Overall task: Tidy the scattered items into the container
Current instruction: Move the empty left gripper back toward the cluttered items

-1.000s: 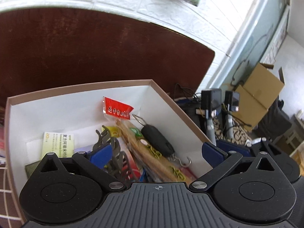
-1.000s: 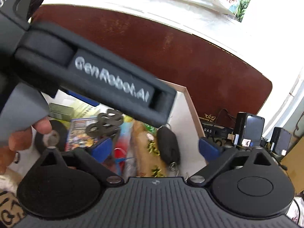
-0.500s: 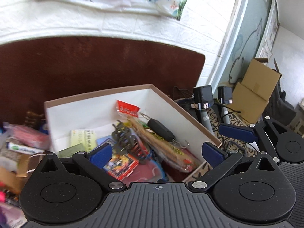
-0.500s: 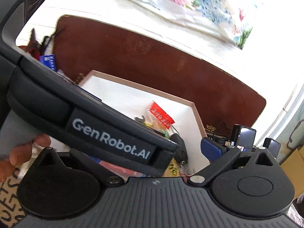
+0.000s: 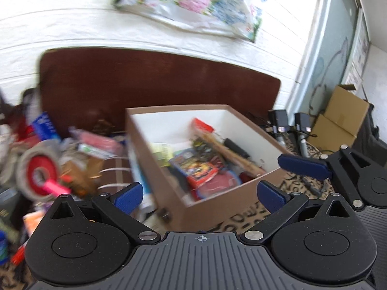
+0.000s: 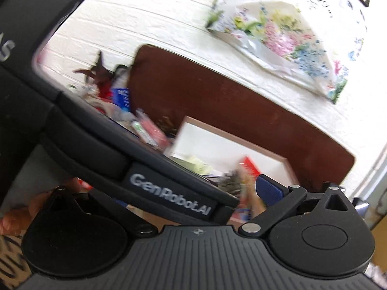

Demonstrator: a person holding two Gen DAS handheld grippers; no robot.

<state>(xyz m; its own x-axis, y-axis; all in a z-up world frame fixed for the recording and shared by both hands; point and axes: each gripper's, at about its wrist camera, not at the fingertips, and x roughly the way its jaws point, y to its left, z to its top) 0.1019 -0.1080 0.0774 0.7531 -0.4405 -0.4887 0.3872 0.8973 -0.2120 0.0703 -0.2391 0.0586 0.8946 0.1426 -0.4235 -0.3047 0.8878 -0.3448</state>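
The brown box with a white inside (image 5: 208,204) sits ahead and right of my left gripper (image 5: 200,192), which is open and empty, back from the box's near corner. Inside lie a red packet (image 5: 202,124), a colourful card pack (image 5: 196,166), a black hand scale (image 5: 235,146) and other small items. Scattered items lie left of the box: a tape roll with a red core (image 5: 36,171), a pink marker (image 5: 54,186), a pink packet (image 5: 96,141). In the right wrist view the left gripper's body (image 6: 135,169) hides most of the box (image 6: 232,142). The right gripper (image 6: 193,193) shows one blue fingertip (image 6: 268,189) and appears open.
A dark brown board (image 5: 145,79) stands against the white brick wall behind the box. Black chargers (image 5: 280,123) and cardboard boxes (image 5: 341,118) are at the right. A patterned cloth (image 5: 244,220) covers the surface. The right gripper (image 5: 338,169) shows at the left wrist view's right edge.
Both grippers have pulled back and up from the box. The left view has swung left, so the scattered pile left of the box now shows. Both stay empty.
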